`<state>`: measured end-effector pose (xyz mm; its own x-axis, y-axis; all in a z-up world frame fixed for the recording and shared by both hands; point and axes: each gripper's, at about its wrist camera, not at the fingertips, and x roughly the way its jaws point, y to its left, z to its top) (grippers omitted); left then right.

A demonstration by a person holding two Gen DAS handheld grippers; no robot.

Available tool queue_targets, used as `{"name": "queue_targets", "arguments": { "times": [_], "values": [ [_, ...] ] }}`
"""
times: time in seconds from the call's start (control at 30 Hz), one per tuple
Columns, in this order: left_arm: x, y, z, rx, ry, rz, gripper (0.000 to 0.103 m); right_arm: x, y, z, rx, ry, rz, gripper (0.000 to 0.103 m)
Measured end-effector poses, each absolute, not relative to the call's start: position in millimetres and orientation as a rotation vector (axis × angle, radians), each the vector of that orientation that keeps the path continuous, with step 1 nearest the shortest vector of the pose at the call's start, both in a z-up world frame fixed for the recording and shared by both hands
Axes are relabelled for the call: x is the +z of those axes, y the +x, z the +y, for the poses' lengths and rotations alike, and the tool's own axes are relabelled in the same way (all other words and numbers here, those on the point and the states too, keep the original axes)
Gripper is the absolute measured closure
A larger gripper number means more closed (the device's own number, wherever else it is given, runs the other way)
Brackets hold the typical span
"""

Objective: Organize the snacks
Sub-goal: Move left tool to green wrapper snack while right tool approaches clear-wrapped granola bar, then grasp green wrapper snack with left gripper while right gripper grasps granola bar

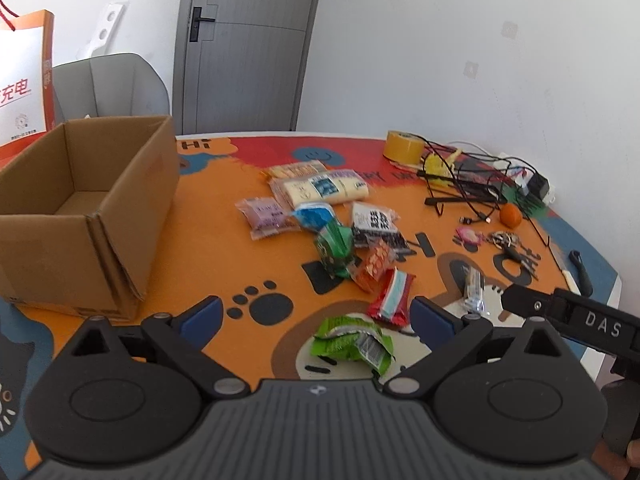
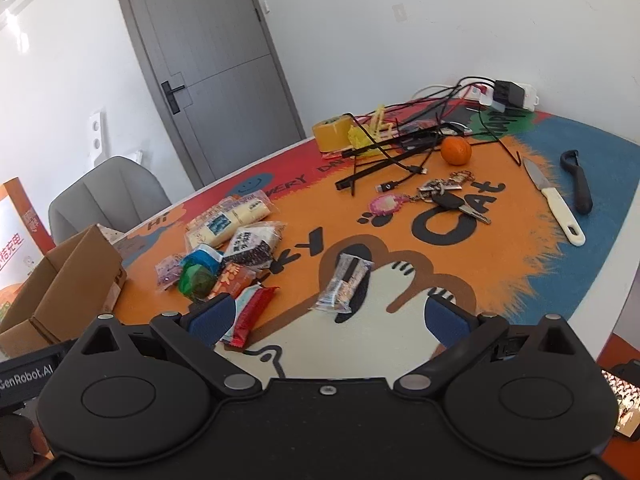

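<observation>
Green packet (image 1: pixel 352 343) lies between left gripper (image 1: pixel 316 316) fingers — jaws spread.

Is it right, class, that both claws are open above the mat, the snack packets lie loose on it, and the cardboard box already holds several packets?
No. The left wrist view shows the cardboard box empty inside; no packets are in it. The rest stands: left claw and right claw are open, and the snack packets lie on the mat.
</observation>
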<state>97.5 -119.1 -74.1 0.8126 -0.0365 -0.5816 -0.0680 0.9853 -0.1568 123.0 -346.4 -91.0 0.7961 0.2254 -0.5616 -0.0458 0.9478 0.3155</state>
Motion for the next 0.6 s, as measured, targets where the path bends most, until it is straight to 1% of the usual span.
{"name": "queue_targets", "arguments": {
  "times": [0.23, 0.3, 0.4, 0.5, 0.53, 0.57, 0.6],
  "values": [
    [-95, 107, -136, -0.008, -0.154, 0.651, 0.004, -111, 125, -355, 0.116, 0.348, 0.645, 0.000],
    [-100, 110, -141, -0.010, -0.146, 0.660, 0.005, -114, 125, -356, 0.111, 0.350, 0.644, 0.001],
    [-108, 116, -146, -0.008, -0.137, 0.672, 0.011, -117, 126, -359, 0.112, 0.348, 0.640, 0.001],
    [-116, 122, -149, -0.006, -0.130, 0.700, 0.025, -120, 128, -362, 0.124, 0.362, 0.644, 0.002],
    [-118, 122, -150, 0.001, -0.116, 0.695, 0.032, -121, 128, -362, 0.127, 0.364, 0.646, 0.002],
    [-119, 121, -152, 0.006, -0.097, 0.680, 0.043, -122, 129, -362, 0.131, 0.364, 0.648, 0.002],
    [-119, 121, -152, 0.010, -0.088, 0.676, 0.044, -123, 130, -361, 0.135, 0.363, 0.649, 0.002]
  ]
}}
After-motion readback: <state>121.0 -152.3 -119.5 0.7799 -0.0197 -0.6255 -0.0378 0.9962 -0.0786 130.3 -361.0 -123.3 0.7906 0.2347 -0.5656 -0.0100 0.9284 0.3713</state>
